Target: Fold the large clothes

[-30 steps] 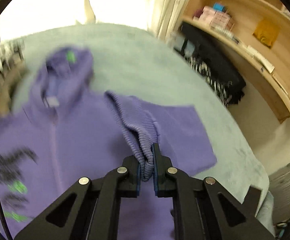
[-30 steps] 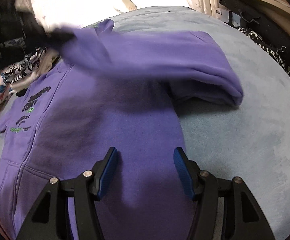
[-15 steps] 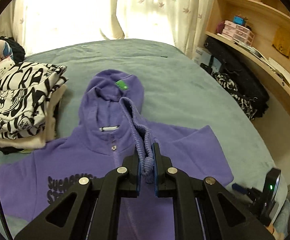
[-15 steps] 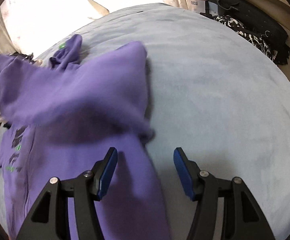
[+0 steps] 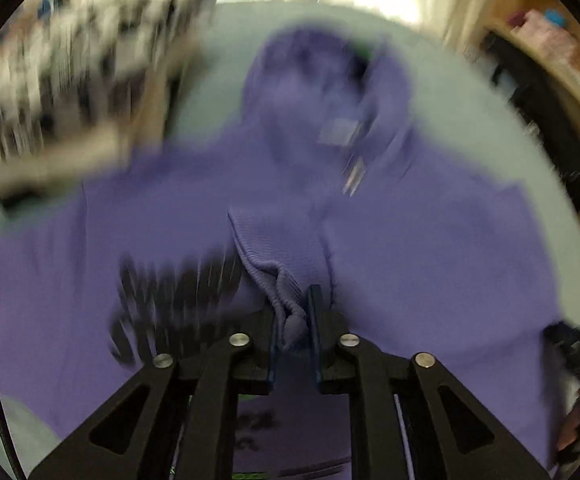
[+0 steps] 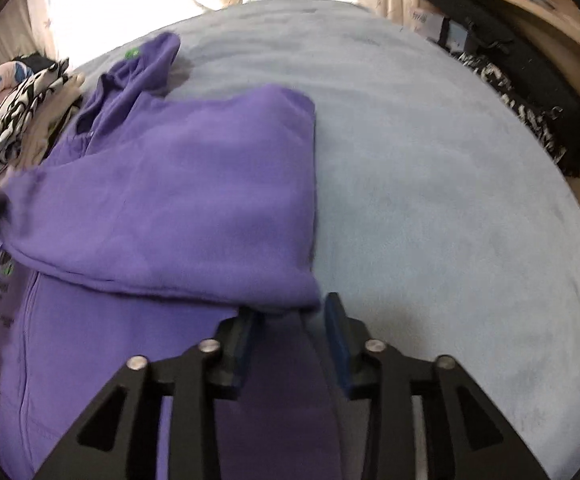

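One sleeve folded across purple fleece hoodie (image 6: 194,184) on pale blue bed (image 6: 430,200); ribbed cuff (image 5: 286,280) slipping from opening left tool (image 5: 293,336); right tool (image 6: 290,336) closing astride hem, unclamped; remaining folds pending.

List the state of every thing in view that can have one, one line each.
Purple zip-up hoodie: spread flat on the bed, one sleeve folded across its front.
Ribbed purple cuff: between the left claw's pads.
Left claw: jaws opening around the cuff.
Right claw: jaws closing over the hoodie's side edge.
Black-and-white patterned clothes: folded, stacked.
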